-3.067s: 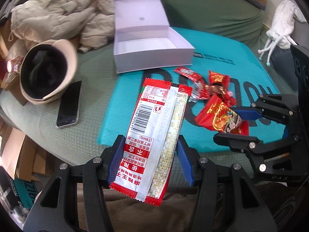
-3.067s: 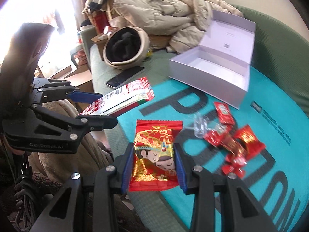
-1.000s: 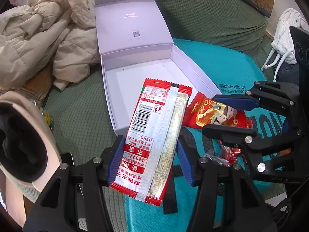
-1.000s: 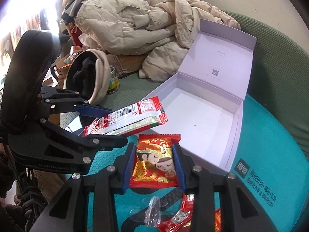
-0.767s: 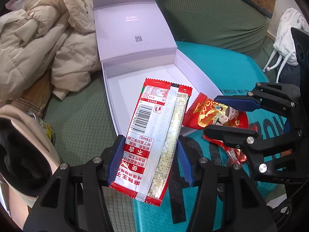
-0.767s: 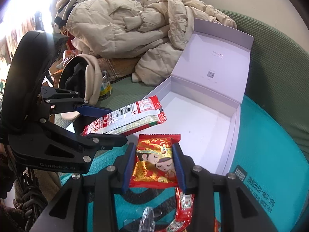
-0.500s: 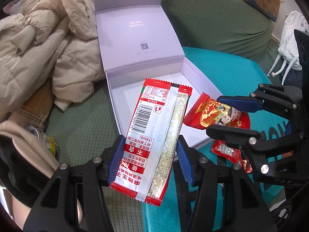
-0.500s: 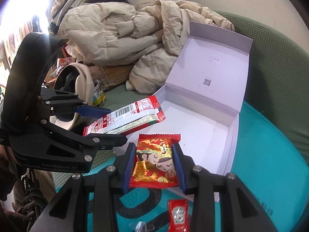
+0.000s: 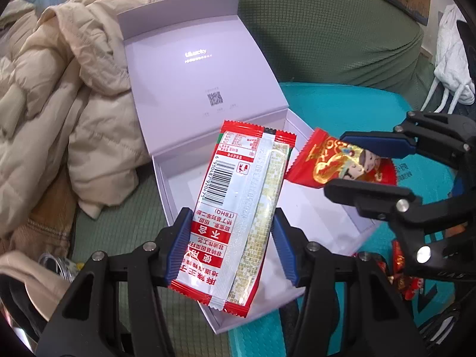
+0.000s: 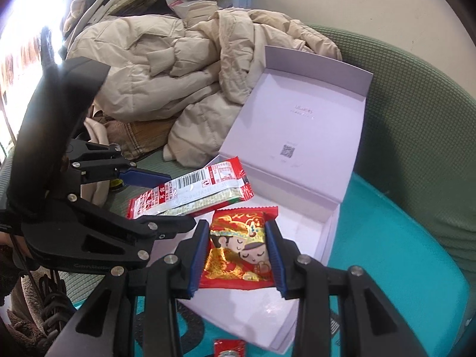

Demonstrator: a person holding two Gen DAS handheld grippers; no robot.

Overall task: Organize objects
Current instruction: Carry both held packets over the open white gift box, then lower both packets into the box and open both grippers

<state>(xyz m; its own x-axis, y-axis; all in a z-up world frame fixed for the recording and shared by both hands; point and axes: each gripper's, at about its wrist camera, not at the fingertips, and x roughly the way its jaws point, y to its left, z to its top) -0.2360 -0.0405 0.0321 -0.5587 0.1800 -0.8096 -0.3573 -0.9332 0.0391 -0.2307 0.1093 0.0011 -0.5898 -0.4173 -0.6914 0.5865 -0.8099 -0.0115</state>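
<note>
1. Left gripper [image 9: 232, 247] clamped on the lower half of a long red-and-white snack packet [image 9: 238, 205], blue pads pressing both long edges; most of the packet sticking out forward over the open lavender box [image 9: 181, 187].
2. Right gripper [image 10: 238, 253] closed on a square red-and-gold snack pouch [image 10: 242, 245], pinched at both sides and held just above the box floor [image 10: 300, 223].
3. Both packets hanging over the tray, neither lying on it yet; a few small red sachets [image 9: 398, 270] left on the teal mat [image 10: 401, 238] outside the box.
4. Best done by lowering each packet until nearly flat on the floor, then easing the jaws apart; dropping from height likely to let light foil slide or land on the rim.
5. Worth laying the long packet lengthwise along one wall, keeping the remaining floor for the pouch and sachets.
6. Worth staggering the releases: grippers very near each other, packet tip just beside the pouch, so a snag looks possible.
7. Edges to mind: low front wall [image 10: 267, 330] under the right fingers, side walls, and the upright lid [image 9: 193, 68] behind.
8. Open room: tray floor bare, space above free; beige jacket [image 10: 166, 68] crowding the left, so retreat toward the mat looks easier.
</note>
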